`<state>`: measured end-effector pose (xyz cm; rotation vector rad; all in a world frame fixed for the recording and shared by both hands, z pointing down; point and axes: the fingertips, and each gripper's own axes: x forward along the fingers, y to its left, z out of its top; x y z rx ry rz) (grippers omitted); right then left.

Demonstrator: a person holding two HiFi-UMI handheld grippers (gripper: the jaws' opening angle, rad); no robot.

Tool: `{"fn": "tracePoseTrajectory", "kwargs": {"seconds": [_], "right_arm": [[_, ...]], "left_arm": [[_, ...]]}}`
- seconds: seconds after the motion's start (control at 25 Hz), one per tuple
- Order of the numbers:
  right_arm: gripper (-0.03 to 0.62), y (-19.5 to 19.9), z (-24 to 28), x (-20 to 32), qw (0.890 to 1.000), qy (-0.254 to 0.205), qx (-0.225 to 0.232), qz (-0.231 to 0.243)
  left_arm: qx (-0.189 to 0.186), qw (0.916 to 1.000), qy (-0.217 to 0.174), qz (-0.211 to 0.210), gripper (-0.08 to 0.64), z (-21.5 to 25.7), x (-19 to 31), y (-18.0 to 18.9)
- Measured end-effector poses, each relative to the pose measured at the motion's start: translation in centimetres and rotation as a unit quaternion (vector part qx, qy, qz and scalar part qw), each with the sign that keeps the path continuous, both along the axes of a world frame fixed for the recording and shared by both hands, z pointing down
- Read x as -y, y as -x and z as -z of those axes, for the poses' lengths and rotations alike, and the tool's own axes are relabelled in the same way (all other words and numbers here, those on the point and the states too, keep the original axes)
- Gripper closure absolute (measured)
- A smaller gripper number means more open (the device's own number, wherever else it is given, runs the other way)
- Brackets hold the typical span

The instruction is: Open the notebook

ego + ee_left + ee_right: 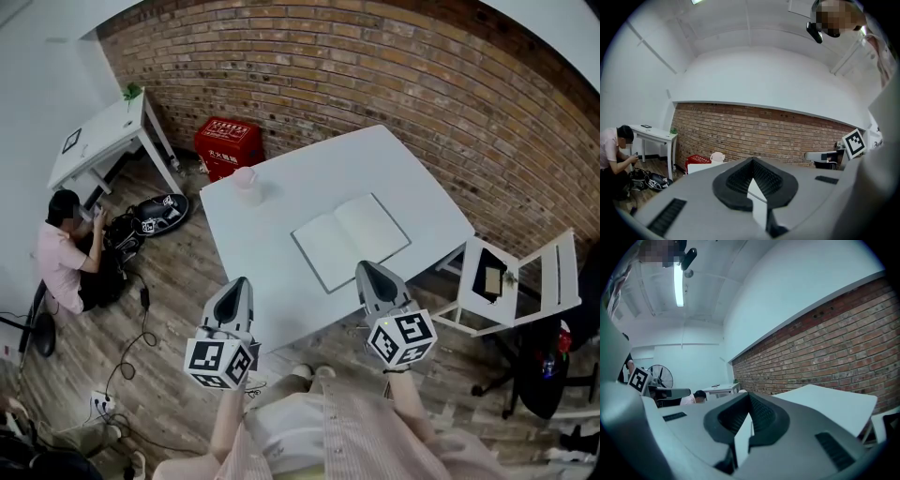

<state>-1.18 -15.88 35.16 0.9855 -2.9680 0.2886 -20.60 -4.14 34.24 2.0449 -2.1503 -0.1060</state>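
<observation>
Head view is showing the white paper notebook (351,240) lying open on the white counter (272,202). The grey left gripper (240,283) and right gripper (367,268) are hovering nearby, fingers clenched, empty. Opening looks done; next, just backing off.

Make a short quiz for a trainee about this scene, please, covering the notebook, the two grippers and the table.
1. True or false: the notebook lies closed on the white table.
2. Which one holds something? A) left gripper B) right gripper C) neither
3. Fill in: in the head view, the pink cup stands near the table's far ___ corner.

Key
1. False: the notebook lies open, with blank pages up.
2. C: both grippers have their jaws together with nothing between them.
3. Left.
</observation>
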Motion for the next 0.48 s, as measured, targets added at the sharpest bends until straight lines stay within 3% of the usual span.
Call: {"fn": "tracePoseTrajectory", "kwargs": {"seconds": [0.48], "right_arm": [[0.589,-0.26,-0.61,0.96,1.0,0.013,0.002,-0.01]], "left_arm": [[-0.002,0.9999,0.014,0.003,0.568,-0.77,0.06,0.02]]}}
